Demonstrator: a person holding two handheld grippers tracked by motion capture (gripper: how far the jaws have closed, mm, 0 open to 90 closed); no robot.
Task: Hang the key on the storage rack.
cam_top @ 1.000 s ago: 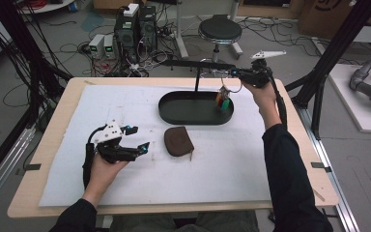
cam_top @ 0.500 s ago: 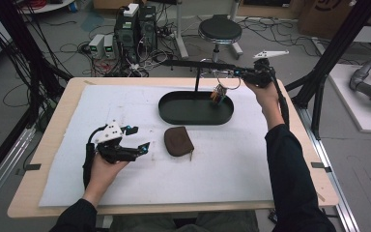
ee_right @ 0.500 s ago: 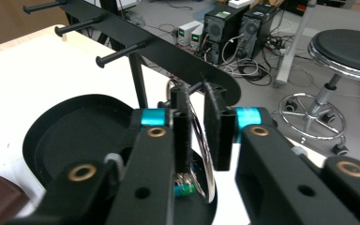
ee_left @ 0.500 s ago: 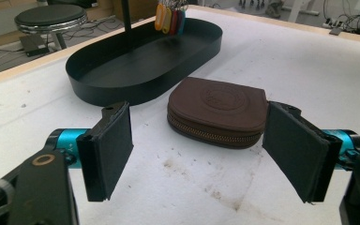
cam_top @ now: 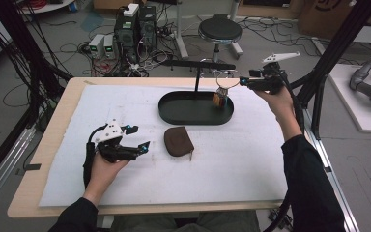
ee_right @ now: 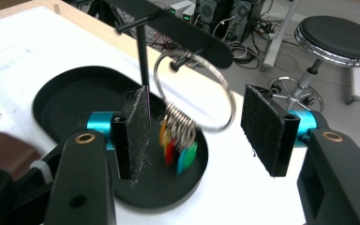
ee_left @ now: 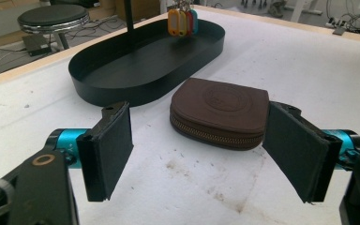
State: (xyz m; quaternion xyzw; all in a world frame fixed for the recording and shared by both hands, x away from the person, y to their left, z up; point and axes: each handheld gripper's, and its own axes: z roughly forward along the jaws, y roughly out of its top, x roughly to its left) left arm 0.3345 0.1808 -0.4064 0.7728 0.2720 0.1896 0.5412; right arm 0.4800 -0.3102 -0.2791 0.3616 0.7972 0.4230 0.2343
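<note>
A: Starting at the left of the table: the left gripper (cam_top: 134, 145) rests low on the white mat (cam_top: 251, 159), jaws spread wide with nothing between the pads, pointing at the brown zip pouch (cam_top: 178, 141). From the left gripper view the pouch (ee_left: 222, 112) lies flat just past the pads, untouched, zipper edge facing the camera.

B: And beyond it?

A: The black oval tray (cam_top: 174, 112), just behind the pouch, with a thin post rising from it to a crossbar with pegs. The key ring (ee_right: 194, 91) hangs on a peg of that bar, its coloured tags (ee_right: 178, 145) dangling over the right end of the tray.

B: So the right gripper (cam_top: 244, 81) has let go?

A: Yes. Its jaws have just been opening, and in the right gripper view the ring sits between the two pads without either pressing on it (the ring's weight looks to be carried by the peg alone). I'd judge the hanging step finished, with release under way.

B: Next move, then?

A: Probably draw the right gripper straight back along the ring's plane so a pad doesn't snag it and lift it off the peg. After that the pouch seems the likely target; the left gripper would need only a short advance, then a squeeze across its sides.
</note>
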